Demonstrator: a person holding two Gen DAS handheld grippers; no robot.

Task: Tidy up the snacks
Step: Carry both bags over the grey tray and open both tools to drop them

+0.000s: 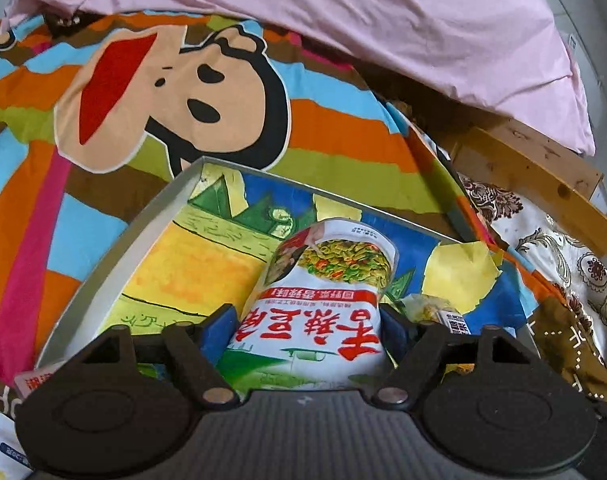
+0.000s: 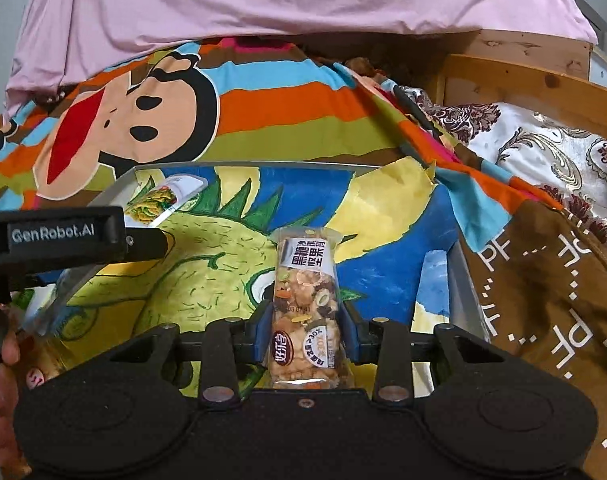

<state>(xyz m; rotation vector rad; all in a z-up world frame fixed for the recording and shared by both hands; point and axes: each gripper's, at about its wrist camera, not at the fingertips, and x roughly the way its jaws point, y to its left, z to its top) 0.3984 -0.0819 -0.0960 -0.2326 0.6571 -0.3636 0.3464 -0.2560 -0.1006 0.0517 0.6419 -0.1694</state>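
Both packets hang over the tray point(image 2: 459, 280) on the bed, ready for dropping; left gripper point(image 1: 303, 332) jaws apart around the pouch point(image 1: 319, 300); right gripper point(image 2: 309, 332) clamped on the nut bar point(image 2: 305, 304).

Left gripper point(image 1: 309, 330) over shallow grey tray point(image 1: 115, 252) with painted lining. White snack pouch point(image 1: 323, 300) between blue pads point(image 1: 217, 334), apparently touching both. Small packet point(image 1: 443, 314) beside it. Cartoon monkey bedsheet point(image 1: 175, 96), pink quilt point(image 1: 383, 12) beyond.
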